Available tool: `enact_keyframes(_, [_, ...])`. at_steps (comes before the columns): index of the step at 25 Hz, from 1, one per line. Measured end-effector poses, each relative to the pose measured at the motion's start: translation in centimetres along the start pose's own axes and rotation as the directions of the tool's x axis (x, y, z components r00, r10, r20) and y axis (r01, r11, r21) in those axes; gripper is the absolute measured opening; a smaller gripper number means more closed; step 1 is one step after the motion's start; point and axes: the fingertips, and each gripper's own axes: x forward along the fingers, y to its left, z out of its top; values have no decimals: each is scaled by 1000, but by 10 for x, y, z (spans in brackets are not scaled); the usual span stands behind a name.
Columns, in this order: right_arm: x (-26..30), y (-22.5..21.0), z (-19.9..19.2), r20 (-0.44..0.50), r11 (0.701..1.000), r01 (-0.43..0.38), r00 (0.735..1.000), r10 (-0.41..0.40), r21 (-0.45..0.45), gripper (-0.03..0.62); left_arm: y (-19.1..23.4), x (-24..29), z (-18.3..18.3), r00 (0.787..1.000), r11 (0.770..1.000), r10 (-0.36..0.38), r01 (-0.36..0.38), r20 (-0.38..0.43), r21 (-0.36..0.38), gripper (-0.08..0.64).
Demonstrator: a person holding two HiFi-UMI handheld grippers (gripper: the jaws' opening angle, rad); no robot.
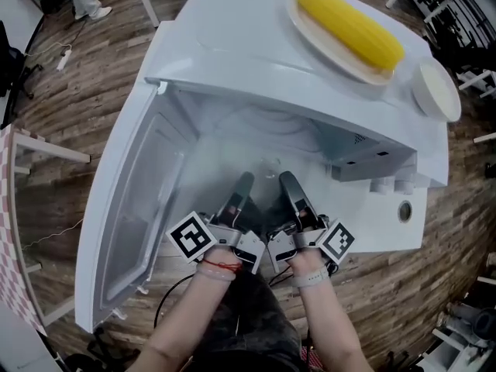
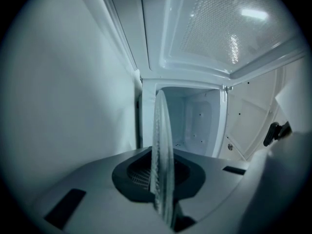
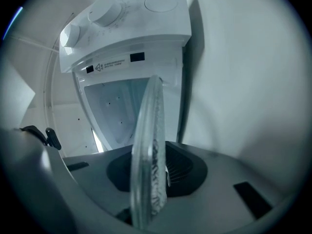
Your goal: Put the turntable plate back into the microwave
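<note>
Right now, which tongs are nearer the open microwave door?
Left. The left tongs are on the side toward the door; the right tongs are beyond them, toward the knobs.

Grey left tongs and right tongs carry black-white marker cubes.

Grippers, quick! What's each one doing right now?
Left gripper: jaws closed on the glass turntable plate.
Right gripper: jaws closed on the same plate.
</note>
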Motion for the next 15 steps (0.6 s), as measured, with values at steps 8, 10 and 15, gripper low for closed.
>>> enact_keyframes(8, [-10, 8, 4, 65, 996, -88, 994, 85, 34, 110, 0, 6, 2, 1000, 1000, -18, 17, -13, -14, 32])
enact_keyframes(10, [-15, 9, 5, 69, 994, -98, 993, 96, 37, 110, 0, 8, 3, 1000, 1000, -22, 22, -18, -9, 32])
enact_keyframes(15, [-22, 11, 4, 80, 995, -99, 992, 98, 13, 115, -2, 15, 7, 999, 999, -35, 35, -16, -11, 32])
